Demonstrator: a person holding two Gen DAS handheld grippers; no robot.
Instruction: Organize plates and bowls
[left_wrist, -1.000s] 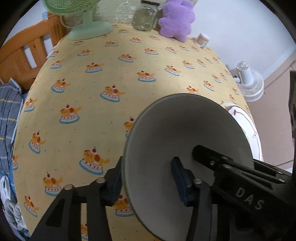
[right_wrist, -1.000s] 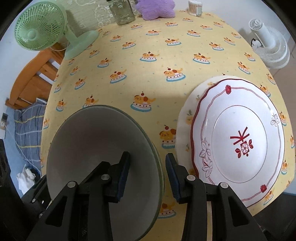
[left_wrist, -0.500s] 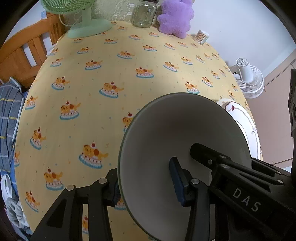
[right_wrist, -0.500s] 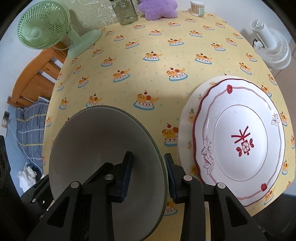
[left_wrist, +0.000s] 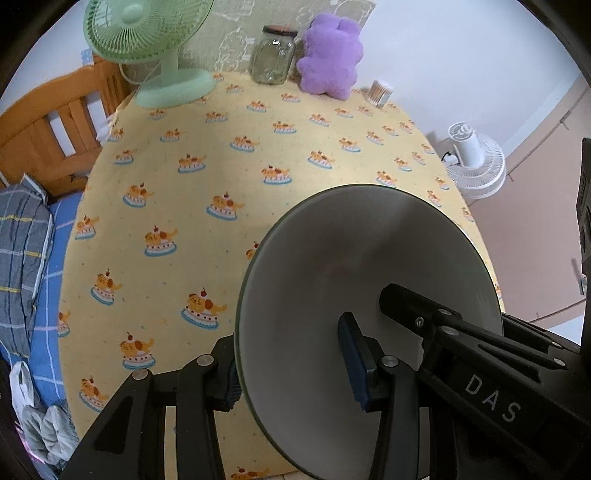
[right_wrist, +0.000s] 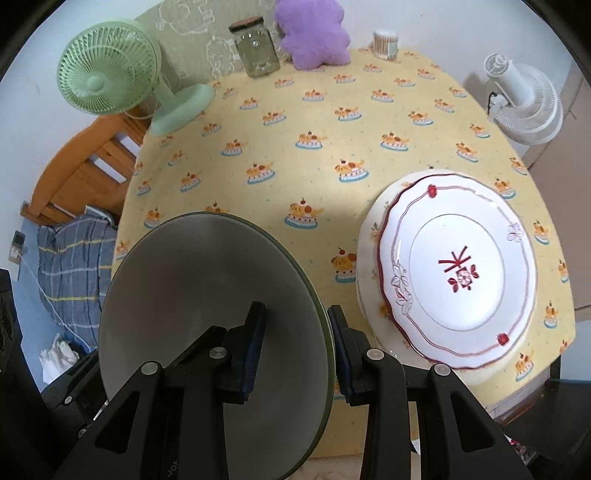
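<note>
Grey bowl (left_wrist: 332, 266), pinched by both grippers' nearly closed jaws, hides the plates (right_wrist: 461, 266).

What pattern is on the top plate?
White top plate with dark red rim lines and a red motif; clearest from the right wrist.

My right gripper (right_wrist: 295, 345) is clamped on the rim of a grey bowl (right_wrist: 192, 295), one pad inside, the other outside. To the right, a white plate with red trim (right_wrist: 458, 273) lies on a cream plate (right_wrist: 367, 236) upon the yellow tablecloth (right_wrist: 295, 147). A green fan (right_wrist: 110, 74), glass jar (right_wrist: 256, 48) and purple plush (right_wrist: 314, 31) stand at the far edge
</note>
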